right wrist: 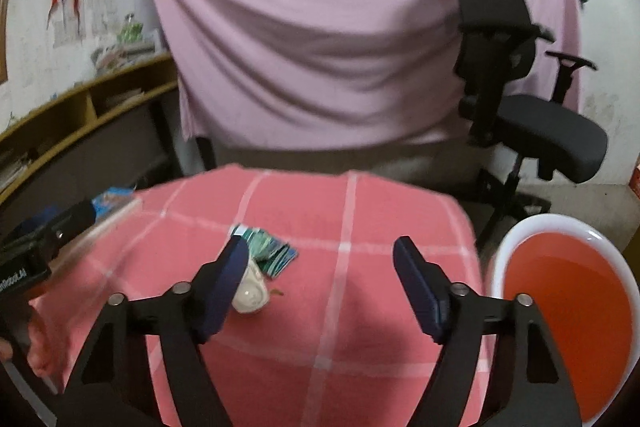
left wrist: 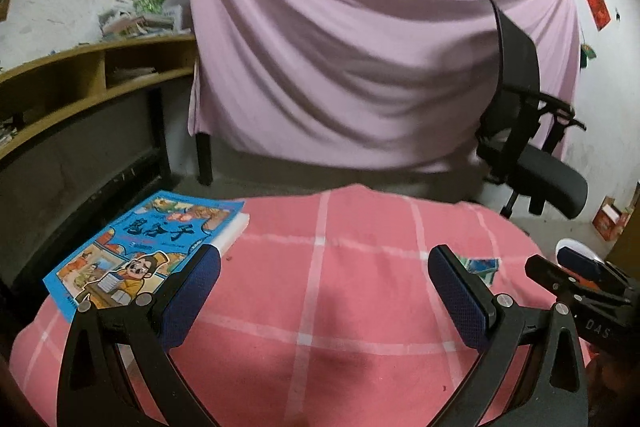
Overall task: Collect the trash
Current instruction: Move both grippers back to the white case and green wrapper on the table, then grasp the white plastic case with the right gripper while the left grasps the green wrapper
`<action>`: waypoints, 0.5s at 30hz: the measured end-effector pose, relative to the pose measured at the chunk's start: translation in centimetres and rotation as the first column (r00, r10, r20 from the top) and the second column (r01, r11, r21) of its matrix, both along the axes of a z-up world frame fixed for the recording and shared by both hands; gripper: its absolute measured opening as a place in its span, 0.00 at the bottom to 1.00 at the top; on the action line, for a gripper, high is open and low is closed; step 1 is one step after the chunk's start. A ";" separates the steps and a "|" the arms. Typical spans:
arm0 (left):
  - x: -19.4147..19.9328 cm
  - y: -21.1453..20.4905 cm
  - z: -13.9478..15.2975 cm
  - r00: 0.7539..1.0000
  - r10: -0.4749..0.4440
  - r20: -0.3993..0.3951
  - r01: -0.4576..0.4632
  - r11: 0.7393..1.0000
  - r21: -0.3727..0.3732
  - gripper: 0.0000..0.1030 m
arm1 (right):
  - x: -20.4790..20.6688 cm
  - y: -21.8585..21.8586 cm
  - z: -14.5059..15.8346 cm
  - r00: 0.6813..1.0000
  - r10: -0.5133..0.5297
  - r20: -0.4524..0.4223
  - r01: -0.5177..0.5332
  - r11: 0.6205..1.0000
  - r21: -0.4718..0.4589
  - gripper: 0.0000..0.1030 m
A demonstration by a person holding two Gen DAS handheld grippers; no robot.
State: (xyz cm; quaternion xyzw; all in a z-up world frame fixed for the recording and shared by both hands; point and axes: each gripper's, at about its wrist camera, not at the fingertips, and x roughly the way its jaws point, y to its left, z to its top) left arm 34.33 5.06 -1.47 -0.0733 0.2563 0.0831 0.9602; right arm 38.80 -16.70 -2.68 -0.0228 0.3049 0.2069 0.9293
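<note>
A crumpled green-and-blue wrapper (right wrist: pixel 274 253) lies on the pink checked tablecloth (right wrist: pixel 360 307), with a white crumpled piece (right wrist: pixel 250 295) just in front of it. My right gripper (right wrist: pixel 322 247) hovers above the cloth, open; both bits of trash sit by its left finger, the white one partly hidden behind it. Nothing is between the pads. My left gripper (left wrist: pixel 324 259) is open over bare cloth, and the wrapper (left wrist: pixel 482 267) shows beyond its right finger. A white bin with a red liner (right wrist: pixel 500 267) stands beside the table on the right.
A blue comic book (left wrist: pixel 148 247) rests on a white block at the table's left corner. A black office chair (right wrist: pixel 520 107) stands behind the bin, before a pink hanging sheet (right wrist: pixel 320 47). A wooden shelf (left wrist: pixel 80 75) runs along the left wall.
</note>
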 end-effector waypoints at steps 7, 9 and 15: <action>2.0 1.0 -2.0 0.990 0.005 -0.144 -0.011 0.999 -0.045 0.98 | 0.6 2.1 -1.5 0.982 0.138 -0.131 -0.144 0.989 -0.038 0.48; 2.2 1.3 -2.5 0.986 0.007 -0.164 -0.017 0.998 -0.060 0.98 | 0.6 2.8 -1.9 0.975 0.163 -0.153 -0.175 0.983 -0.063 0.48; 2.4 0.7 -2.8 0.982 -0.010 -0.189 0.000 0.999 -0.051 0.98 | 1.0 4.0 -2.9 0.953 0.205 -0.222 -0.234 0.966 -0.113 0.30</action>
